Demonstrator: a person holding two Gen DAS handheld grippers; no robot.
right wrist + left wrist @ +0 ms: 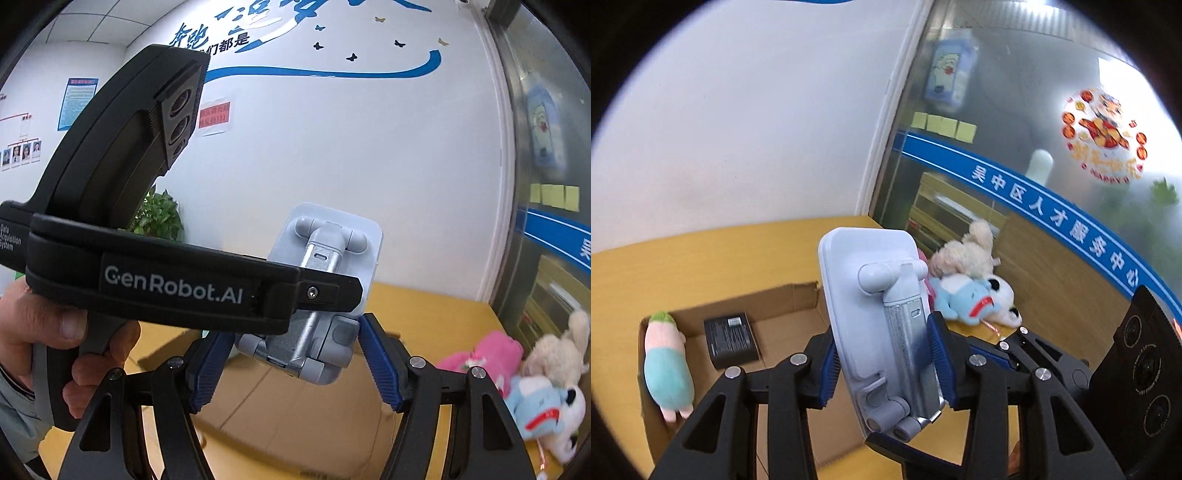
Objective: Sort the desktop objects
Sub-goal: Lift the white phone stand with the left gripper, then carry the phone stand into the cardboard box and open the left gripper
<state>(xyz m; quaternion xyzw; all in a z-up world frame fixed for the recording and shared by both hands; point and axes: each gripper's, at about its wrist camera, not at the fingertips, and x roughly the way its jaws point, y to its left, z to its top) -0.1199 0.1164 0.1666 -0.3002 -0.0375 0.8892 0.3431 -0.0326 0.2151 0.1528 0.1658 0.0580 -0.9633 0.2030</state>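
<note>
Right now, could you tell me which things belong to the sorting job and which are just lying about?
Job: stand; box; black case and plush inside it; plush pile.
Lying about: sticky notes; plant; window sticker.

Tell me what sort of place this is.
Likely an office or public service centre: a wooden desk, notices and staff photos on the white wall, and a frosted glass partition with a blue lettered strip.
</note>
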